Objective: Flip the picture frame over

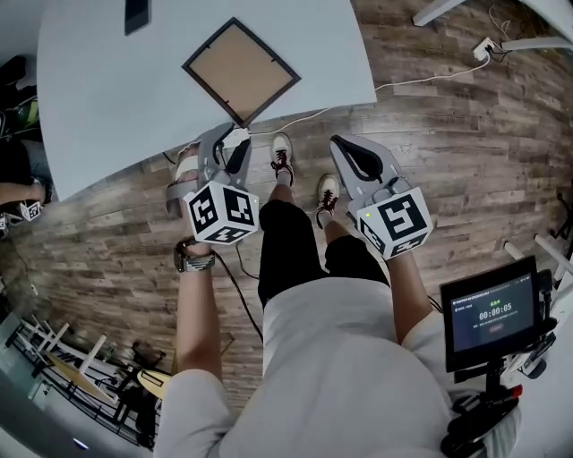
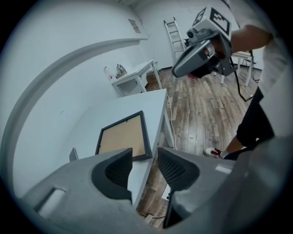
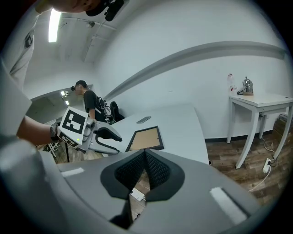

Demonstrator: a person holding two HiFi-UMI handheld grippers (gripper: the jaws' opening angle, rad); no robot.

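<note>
Brown backing board faces up on the picture frame (image 1: 241,71), which lies flat on the pale grey tabletop (image 1: 107,98) with a dark rim around the board. In the head view it sits cornerwise, one corner close to the tabletop's near edge. A small dark flat object (image 1: 136,13) lies farther back on the same surface, well apart from the frame.

The left hand-held gripper (image 1: 228,148) hangs just short of that edge, tilted down toward the frame's near corner. Its jaws are spread, with nothing between them and no contact with the frame. The right hand-held gripper (image 1: 347,154) is beside it over the wood-plank floor (image 1: 466,134), farther from the tabletop. Its jaws are pressed together tip to tip, holding nothing.

A white cable (image 1: 421,80) runs across the floor. In the right gripper view a small white side table (image 3: 258,103) stands against the wall.
</note>
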